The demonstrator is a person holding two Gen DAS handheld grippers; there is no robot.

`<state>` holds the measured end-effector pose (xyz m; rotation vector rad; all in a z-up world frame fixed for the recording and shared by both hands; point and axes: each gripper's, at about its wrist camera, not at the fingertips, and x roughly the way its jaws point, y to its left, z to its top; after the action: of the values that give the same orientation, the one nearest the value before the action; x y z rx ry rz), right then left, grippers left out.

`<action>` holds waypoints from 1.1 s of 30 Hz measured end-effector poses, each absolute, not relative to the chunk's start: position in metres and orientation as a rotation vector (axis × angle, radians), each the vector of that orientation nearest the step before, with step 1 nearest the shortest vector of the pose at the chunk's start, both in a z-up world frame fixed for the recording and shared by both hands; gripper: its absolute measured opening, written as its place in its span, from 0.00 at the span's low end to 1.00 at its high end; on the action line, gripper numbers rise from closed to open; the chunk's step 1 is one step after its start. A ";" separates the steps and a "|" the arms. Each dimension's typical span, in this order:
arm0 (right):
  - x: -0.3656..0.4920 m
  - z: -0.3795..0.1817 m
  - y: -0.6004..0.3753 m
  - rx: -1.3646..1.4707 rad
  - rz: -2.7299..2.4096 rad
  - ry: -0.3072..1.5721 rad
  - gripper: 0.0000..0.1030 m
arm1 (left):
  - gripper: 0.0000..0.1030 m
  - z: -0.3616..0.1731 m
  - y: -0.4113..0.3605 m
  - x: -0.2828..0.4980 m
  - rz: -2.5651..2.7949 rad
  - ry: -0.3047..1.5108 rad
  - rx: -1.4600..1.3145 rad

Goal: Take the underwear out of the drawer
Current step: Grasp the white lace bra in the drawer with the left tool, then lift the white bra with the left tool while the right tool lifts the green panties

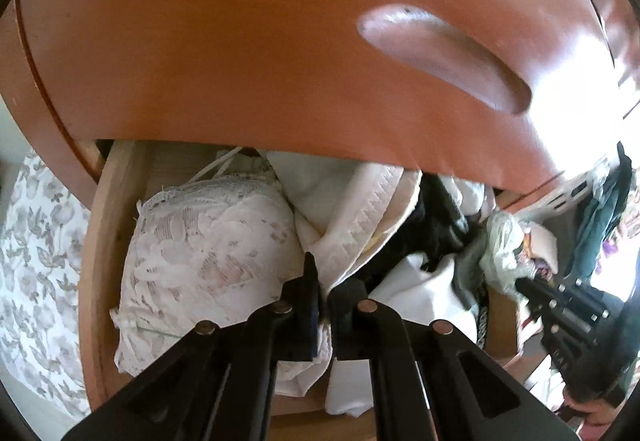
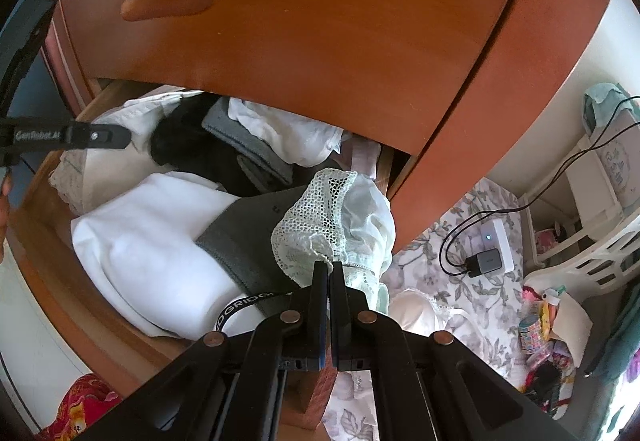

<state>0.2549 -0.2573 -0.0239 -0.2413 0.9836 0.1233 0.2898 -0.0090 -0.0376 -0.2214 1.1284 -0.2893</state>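
Pale-green lace underwear (image 2: 336, 225) is seen pinched at its scalloped edge by the right gripper (image 2: 329, 269), whose jaws are clenched on the fabric; the garment is held just above the right front corner of the open wooden drawer (image 2: 52, 265). The left gripper (image 1: 322, 281) is closed on a fold of white cloth (image 1: 320, 249), just beside a white lace bra cup (image 1: 212, 237) that lies at the drawer's left end. Such fabric is judged light, soft and limp, so it is likely to drape and may snag on neighbouring pieces; a hem or bunched fold is the best place to be taken. Deeper in the drawer, white folded linen (image 2: 160, 237), a grey garment (image 2: 248, 237) and black items (image 1: 436, 229) are heaped together. Above them, the orange-brown upper drawer front (image 1: 240, 41) with its recessed handle (image 1: 444, 57) is seen. Beyond, a floral bedspread (image 2: 448, 241), a charger with cable (image 2: 488, 257) and a white plastic basket (image 2: 588, 261) are visible.
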 end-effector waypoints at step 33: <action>0.216 0.023 -0.259 -0.186 0.133 0.843 0.01 | 0.03 0.009 -0.025 0.217 -0.108 0.920 0.000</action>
<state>0.2161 -0.2591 0.0229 -0.1862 0.8426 0.1332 0.2166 -0.0252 0.0089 0.0003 0.9201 -0.1081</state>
